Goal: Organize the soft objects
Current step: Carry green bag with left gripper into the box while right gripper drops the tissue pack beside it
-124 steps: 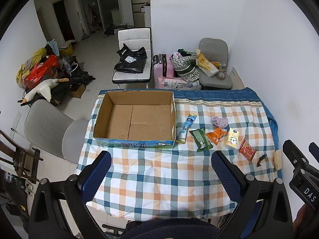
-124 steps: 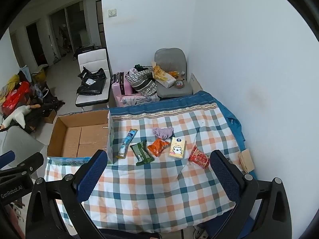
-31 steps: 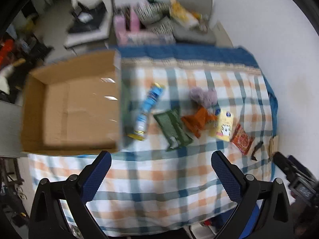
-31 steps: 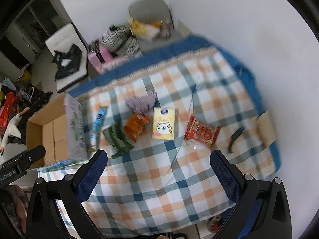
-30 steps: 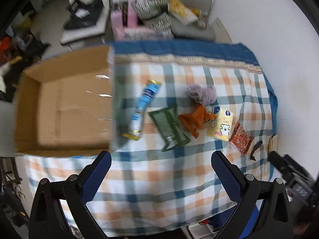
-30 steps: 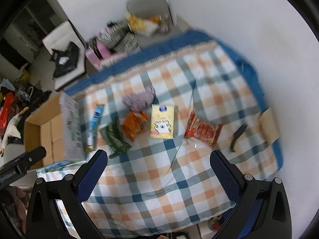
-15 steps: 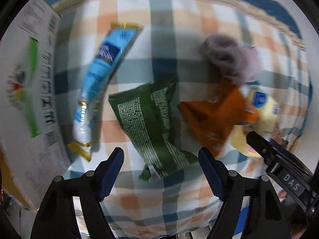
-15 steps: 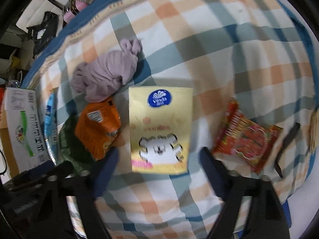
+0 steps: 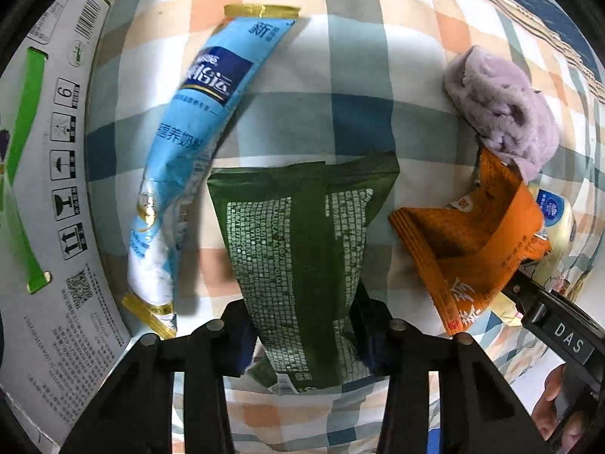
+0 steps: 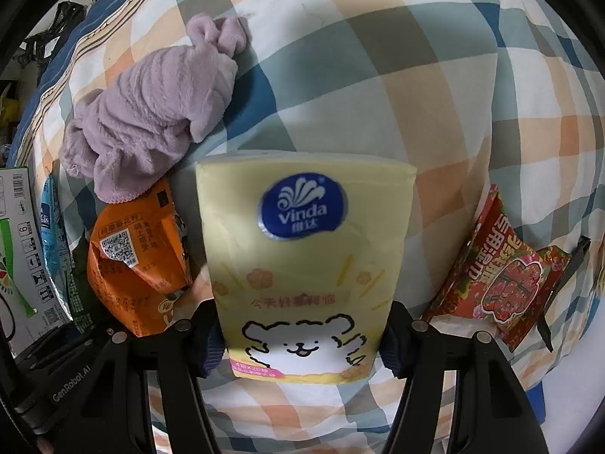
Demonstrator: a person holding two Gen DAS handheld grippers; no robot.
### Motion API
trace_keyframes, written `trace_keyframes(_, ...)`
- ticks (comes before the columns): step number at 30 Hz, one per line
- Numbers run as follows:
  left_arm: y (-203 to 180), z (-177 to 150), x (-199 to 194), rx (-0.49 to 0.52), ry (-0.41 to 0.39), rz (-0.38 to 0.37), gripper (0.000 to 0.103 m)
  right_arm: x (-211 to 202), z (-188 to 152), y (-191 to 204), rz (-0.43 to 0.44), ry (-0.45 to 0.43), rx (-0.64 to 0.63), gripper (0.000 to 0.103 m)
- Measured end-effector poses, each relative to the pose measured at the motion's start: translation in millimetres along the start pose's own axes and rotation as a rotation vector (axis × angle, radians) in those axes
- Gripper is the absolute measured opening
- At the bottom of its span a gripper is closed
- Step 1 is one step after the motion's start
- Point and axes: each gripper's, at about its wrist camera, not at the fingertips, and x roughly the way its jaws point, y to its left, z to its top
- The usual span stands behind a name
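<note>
Lying flat on the checked cloth in a loose row: blue sachet (image 9: 196, 143), green pouch (image 9: 302, 257), crumpled orange packet (image 9: 472, 249), yellow tissue pack (image 10: 306, 265), red snack packet (image 10: 499, 272). Bunching behind: lilac plush cloth (image 10: 151, 125).

Towel (image 10: 147, 121) lies on snack bag (image 10: 136, 261), left of tissue pack (image 10: 302, 265)

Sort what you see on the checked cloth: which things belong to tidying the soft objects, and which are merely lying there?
Belonging to the job:
green packet, between the closing left gripper jaws
yellow tissue pack, between the closing right gripper jaws
purple cloth
orange packet
blue sachet
red packet
cardboard box

Lying about:
black clip
</note>
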Motion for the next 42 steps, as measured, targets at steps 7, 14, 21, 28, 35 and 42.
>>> trace_keyframes(7, -2.9, -27.6, -35.0, 0.040, -0.046, -0.007, 0.033, -17.3, -19.7, -4.8, -0.009, -0.022, -0.006, 0.066)
trace_keyframes(14, -5.4, -80.8, -96.6, 0.101, -0.130, -0.062, 0.032, -49.9, -63.1, 12.2, 0.027, -0.085, -0.072, 0.066)
trace_keyframes(21, 33.5, -120.6, -149.6, 0.155, -0.301, -0.083, 0.032, -97.4, -120.2, 57.7, 0.086, -0.163, -0.173, 0.066)
trace_keyframes(28, 93.0, -139.2, -184.8, 0.141, -0.402, -0.103, 0.032, -161.0, -175.5, 116.7, 0.163, -0.251, -0.303, 0.066)
trace_keyframes(35, 170.1, -118.3, -229.0, 0.079, -0.471, -0.109, 0.032, -193.7, -201.0, 222.4, 0.208, -0.291, -0.440, 0.066)
trace_keyframes(42, 247.9, -65.2, -224.4, 0.005, -0.438, -0.072, 0.032, -176.7, -184.4, 323.2, 0.155, -0.259, -0.474, 0.066)
